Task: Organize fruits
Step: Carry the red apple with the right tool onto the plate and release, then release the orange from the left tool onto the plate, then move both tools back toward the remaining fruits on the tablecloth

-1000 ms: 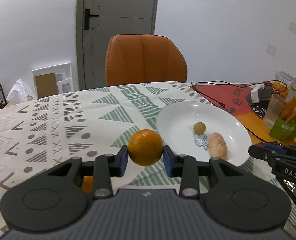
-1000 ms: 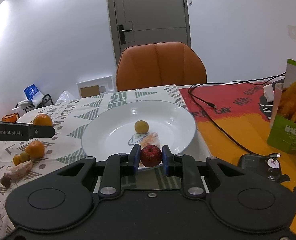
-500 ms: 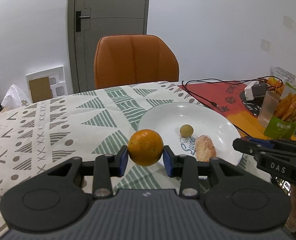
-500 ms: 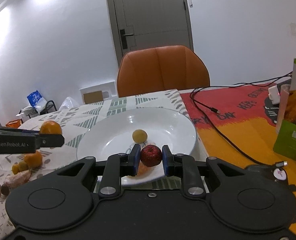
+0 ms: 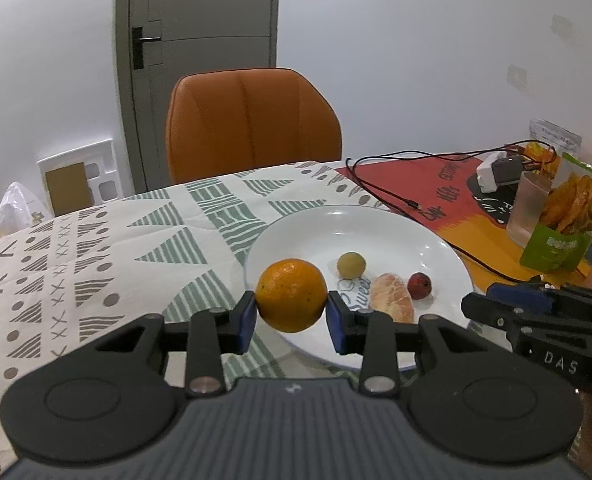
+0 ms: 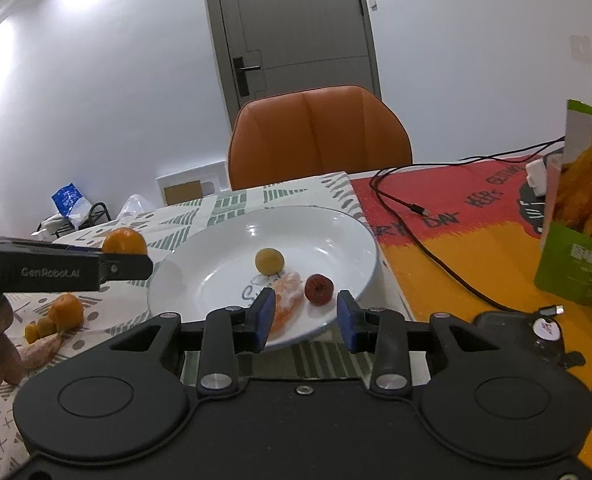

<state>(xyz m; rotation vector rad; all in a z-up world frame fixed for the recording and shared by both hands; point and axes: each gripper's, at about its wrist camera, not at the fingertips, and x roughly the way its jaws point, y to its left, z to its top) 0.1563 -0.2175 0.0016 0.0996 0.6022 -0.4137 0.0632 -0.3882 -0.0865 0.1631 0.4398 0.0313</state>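
My left gripper [image 5: 291, 316] is shut on an orange [image 5: 291, 295], held above the near left rim of the white plate [image 5: 304, 228]. On the plate lie a small yellow-green fruit [image 5: 351, 265], a peeled citrus segment [image 5: 391, 303] and a small red fruit [image 5: 419, 285]. My right gripper [image 6: 305, 320] stands open at the plate's near rim [image 6: 348, 224], with the red fruit [image 6: 319, 288] resting on the plate just beyond its fingers. The held orange [image 6: 124, 241] shows at left in the right wrist view.
Several more fruits lie on the patterned cloth left of the plate, among them a small orange [image 6: 66, 311] and a peeled segment [image 6: 42, 348]. An orange chair [image 5: 252, 120] stands behind the table. A black cable [image 6: 424, 236], a snack bag [image 6: 584, 208] and a cup [image 5: 532, 208] sit to the right.
My right gripper has opened and let the red fruit down onto the plate. My left gripper has carried the orange to the right, over the plate's rim.
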